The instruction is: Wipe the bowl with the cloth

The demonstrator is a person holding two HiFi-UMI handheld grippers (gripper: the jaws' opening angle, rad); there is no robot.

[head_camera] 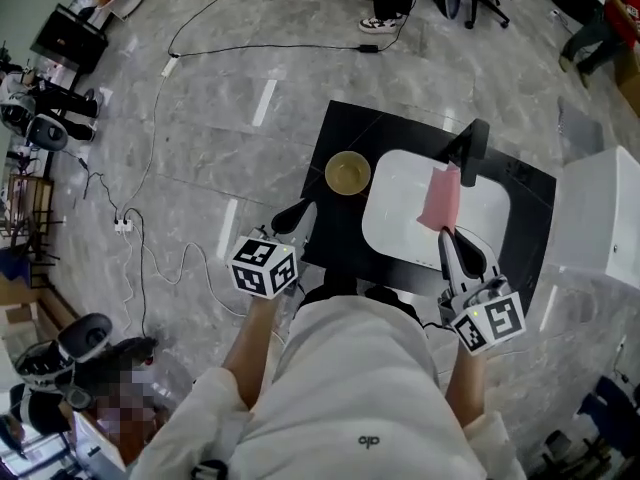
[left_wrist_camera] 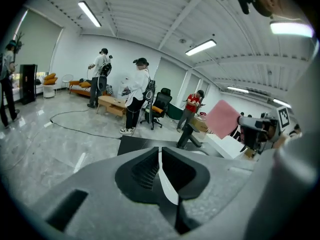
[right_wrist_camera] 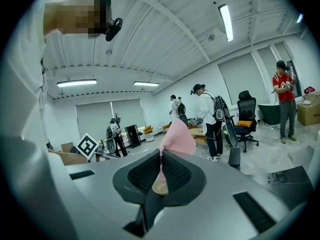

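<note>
Pink, the one cloth (head_camera: pixel 440 198) is clamped in the right gripper (head_camera: pixel 447 234); the left gripper (head_camera: pixel 298 211), jaws together and empty, is near the one bowl (head_camera: pixel 347 172).

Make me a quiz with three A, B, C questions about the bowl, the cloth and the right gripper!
1. Where is the bowl?
A. On the black table, left of the sink
B. On the floor
C. Between a gripper's jaws

2. What colour is the cloth?
A. Blue
B. Pink
C. Green

3. What is the right gripper doing?
A. Open, empty
B. Shut on the bowl
C. Shut on the cloth

Answers: 1 A, the bowl stands on the black top beside the white sink. 2 B, every view shows it pink. 3 C, the cloth sticks out from between its closed jaws.
</note>
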